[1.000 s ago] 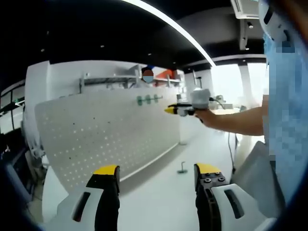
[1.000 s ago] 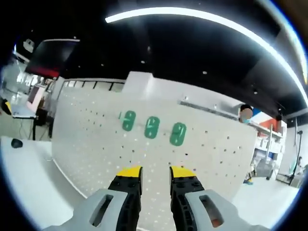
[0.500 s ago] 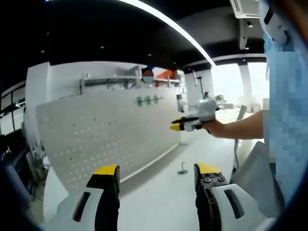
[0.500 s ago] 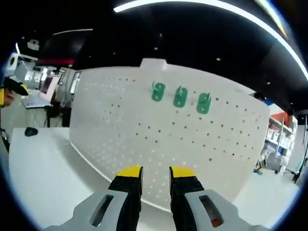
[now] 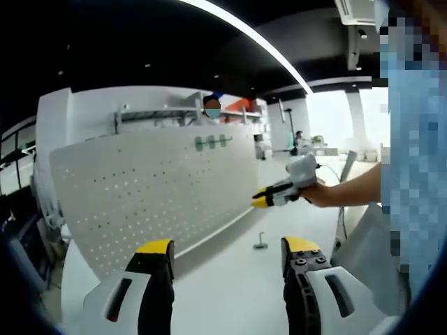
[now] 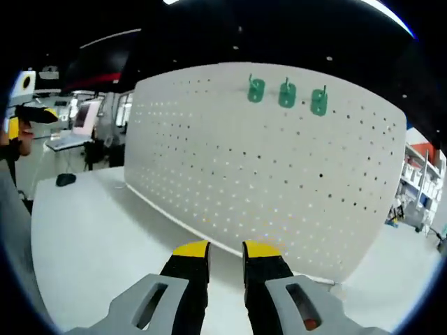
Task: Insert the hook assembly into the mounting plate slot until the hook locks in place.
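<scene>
A white pegboard mounting plate (image 5: 147, 192) stands upright on the table, with three green hooks (image 5: 213, 142) pegged near its top edge. In the right gripper view the same plate (image 6: 279, 174) faces me, its green hooks (image 6: 286, 94) high up. A small metal hook piece (image 5: 260, 242) sits on the table in front of the plate's foot. My left gripper (image 5: 227, 255) is open and holds nothing. My right gripper (image 5: 264, 200), held in a hand, hangs above the metal piece. Its jaws (image 6: 225, 252) stand almost together with nothing between them.
The white table (image 6: 98, 230) runs along the plate's foot. A dark mouse-like object (image 6: 65, 179) lies at its far end. Shelving (image 5: 160, 115) rises behind the plate. A person's arm (image 5: 356, 188) and body fill the right side of the left gripper view.
The right gripper has come down from near the green hooks toward the table, so the hooks now sit higher in its view. The left gripper has stayed put.
</scene>
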